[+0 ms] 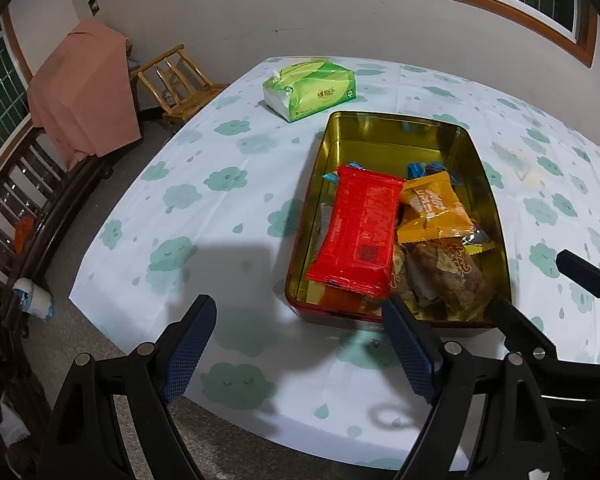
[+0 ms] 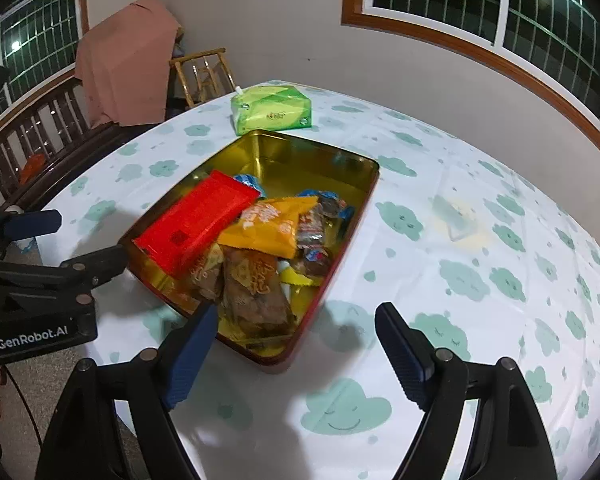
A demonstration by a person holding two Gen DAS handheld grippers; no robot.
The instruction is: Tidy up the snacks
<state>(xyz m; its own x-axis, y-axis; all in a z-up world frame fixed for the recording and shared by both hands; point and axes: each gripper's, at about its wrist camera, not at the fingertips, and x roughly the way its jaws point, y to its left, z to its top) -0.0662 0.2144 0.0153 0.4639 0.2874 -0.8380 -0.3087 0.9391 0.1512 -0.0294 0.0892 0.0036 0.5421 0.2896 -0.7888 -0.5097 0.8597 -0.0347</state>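
- The gold tin (image 1: 396, 132) sat on the table (image 1: 228, 208), holding the snacks: a red pack (image 1: 358, 232) on top, an orange pack (image 1: 436, 208) beside it, a brown one (image 1: 444, 276) nearest me.
- My left gripper (image 1: 300, 344) stood wide open, empty, just short of the tin.
- My right gripper (image 2: 296, 352) gaped too, gripping nothing, over the tin's near corner.

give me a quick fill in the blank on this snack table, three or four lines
1. The snacks lie inside a gold-lined ____.
2. The big flat packet on top of the pile is ____.
3. The green pack beyond the snacks holds ____.
4. Both the left gripper and the right gripper are ____, holding nothing.

Missing words: tin; red; tissues; open
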